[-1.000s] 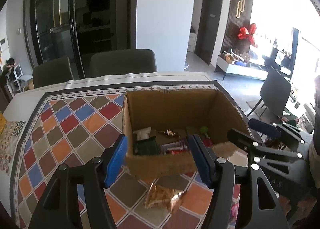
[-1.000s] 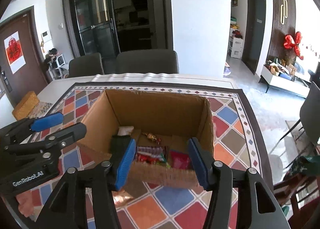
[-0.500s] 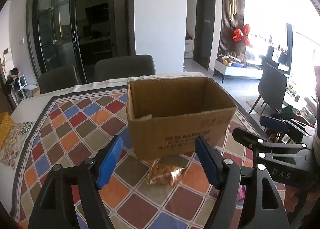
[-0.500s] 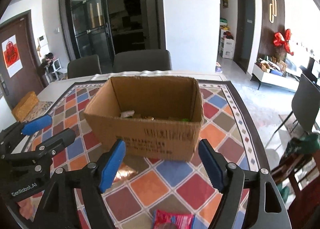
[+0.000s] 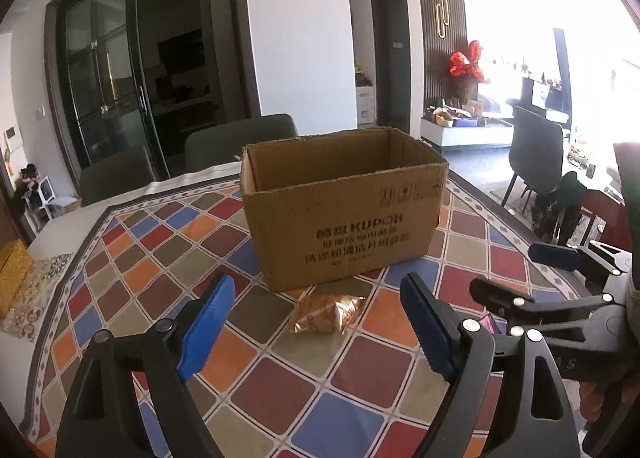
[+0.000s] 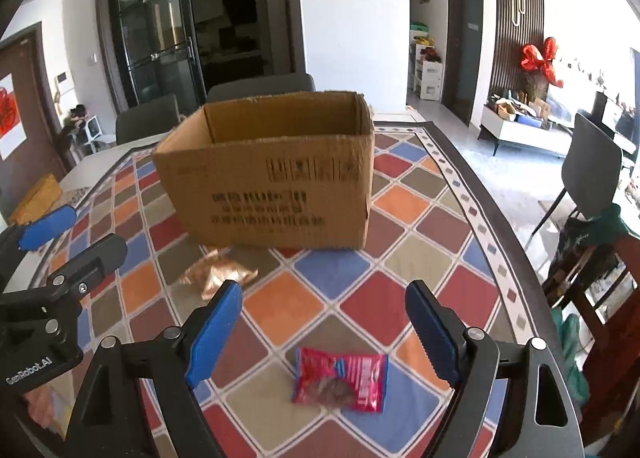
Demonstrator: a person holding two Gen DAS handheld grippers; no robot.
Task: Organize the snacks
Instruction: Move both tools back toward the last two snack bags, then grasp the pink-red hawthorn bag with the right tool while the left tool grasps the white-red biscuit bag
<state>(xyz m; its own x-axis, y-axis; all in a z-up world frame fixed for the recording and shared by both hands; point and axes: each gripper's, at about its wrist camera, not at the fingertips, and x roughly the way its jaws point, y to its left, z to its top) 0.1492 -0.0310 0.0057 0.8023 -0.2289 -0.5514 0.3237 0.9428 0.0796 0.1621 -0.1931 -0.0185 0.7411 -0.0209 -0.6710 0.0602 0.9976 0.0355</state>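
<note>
Box [image 5: 344, 214] reads "KUPO…", rest blurred.

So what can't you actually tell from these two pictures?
- Inside of the brown cardboard box: both views, hidden by its near wall.
- Print on the box front: right view, blurred.
- Pink snack packet: in the left view almost wholly hidden behind the right gripper.
- Gold foil packet: label too small to read.

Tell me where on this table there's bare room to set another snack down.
Bare cloth lies left of the cardboard box, running to the patterned cloth's dark border, and right of the box toward the table's right edge. It is crowded in front of the box: the gold packet lies against its base, and the red packet lies nearer, between the two grippers.
</note>
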